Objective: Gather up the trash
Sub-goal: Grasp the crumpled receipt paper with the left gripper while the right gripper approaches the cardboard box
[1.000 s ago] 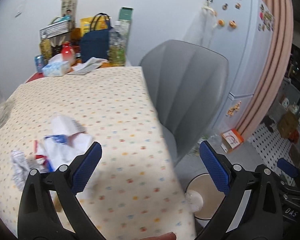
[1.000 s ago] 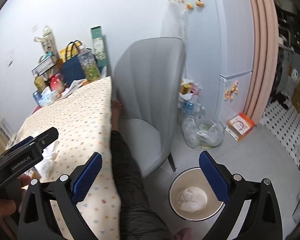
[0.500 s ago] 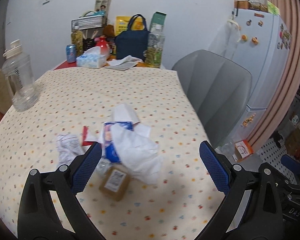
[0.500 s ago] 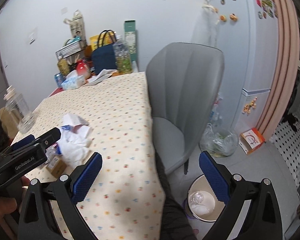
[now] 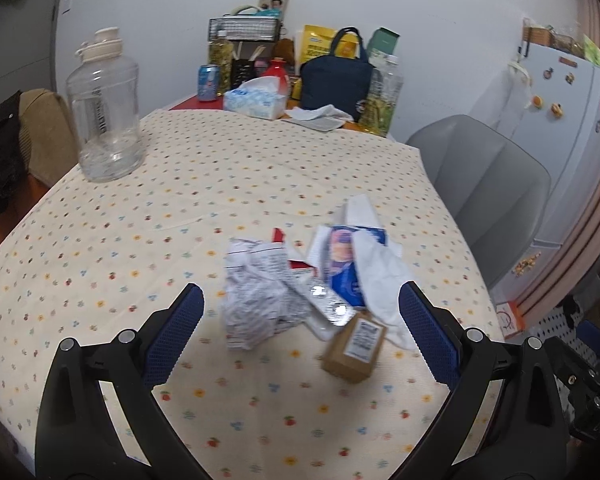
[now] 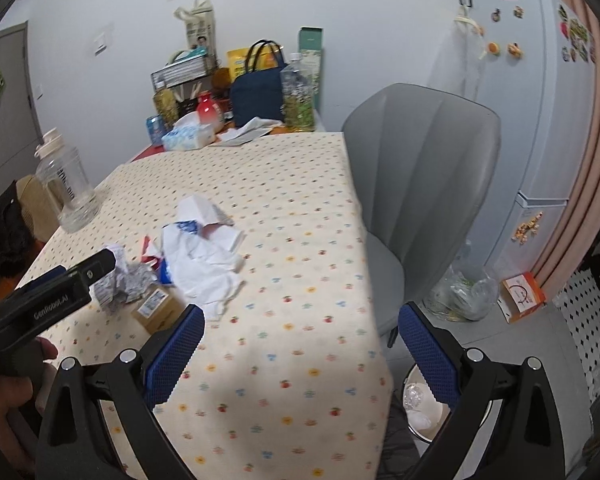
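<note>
A heap of trash lies mid-table on the dotted cloth: a crumpled printed paper wad (image 5: 260, 288), a limp white tissue (image 5: 384, 276) and a small brown cardboard box (image 5: 356, 346). The left gripper (image 5: 300, 332), wide open and empty, hovers just before it; the right gripper (image 6: 298, 346) is likewise spread and empty. The paper looks light and crushable, best pinched across its bulk, while the stiffer box wants a hold on its flat sides.

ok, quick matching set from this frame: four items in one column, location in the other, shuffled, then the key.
Items:
1. clear water jug
2. brown box
3. trash bin
4. tissue box

Locations:
A. floor beside the table
B. far end of the table, by the navy bag
C. left edge of the tablecloth
D. near edge of the trash pile

Pairs: 1-C, 2-D, 3-A, 4-B
</note>
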The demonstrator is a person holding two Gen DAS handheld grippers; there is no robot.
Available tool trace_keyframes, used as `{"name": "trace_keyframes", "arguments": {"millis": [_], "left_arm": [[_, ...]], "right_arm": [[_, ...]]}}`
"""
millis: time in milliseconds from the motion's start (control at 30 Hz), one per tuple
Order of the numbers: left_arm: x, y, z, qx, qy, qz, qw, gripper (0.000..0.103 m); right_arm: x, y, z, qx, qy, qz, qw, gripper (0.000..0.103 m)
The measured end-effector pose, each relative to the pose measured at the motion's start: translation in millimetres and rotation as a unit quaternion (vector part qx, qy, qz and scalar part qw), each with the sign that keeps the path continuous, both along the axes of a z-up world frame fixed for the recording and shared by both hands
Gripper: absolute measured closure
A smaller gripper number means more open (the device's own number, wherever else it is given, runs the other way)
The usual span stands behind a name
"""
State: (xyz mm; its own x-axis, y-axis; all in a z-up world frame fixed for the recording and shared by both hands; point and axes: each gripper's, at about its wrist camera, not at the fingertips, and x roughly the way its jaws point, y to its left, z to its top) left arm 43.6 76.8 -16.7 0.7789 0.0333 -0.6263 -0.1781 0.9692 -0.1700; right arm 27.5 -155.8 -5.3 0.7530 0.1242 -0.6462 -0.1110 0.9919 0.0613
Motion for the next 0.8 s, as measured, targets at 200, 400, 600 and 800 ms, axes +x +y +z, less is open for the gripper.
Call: {"name": "trace_keyframes", "arguments": {"millis": [200, 400, 600, 800], "left_arm": [[3.6, 23.7, -13.3, -0.007, 0.012, 0.023, 0.9996, 0.006], [12.7, 38.6, -24.9, -0.016, 0.022, 0.033, 0.9991, 0.008], [21.4, 45.5, -38.8, -0.031, 0.039, 0.029, 0.9983, 0.025], [21.9, 48.7, -52.3, -0.052, 0.052, 0.012, 0.9972, 0.034]], "right_arm": [[6.8, 19.6, -5.9, 0.001, 0.008, 0.02, 1.0, 0.008], [12.2, 41.9, -9.6, 0.001, 0.015, 0.05, 0.999, 0.011], [17.7, 52.8, -15.3, -0.002, 0.023, 0.058, 0.998, 0.011], [21.3, 63.8, -21.7, -0.009, 0.032, 0.063, 0.997, 0.012]]}}
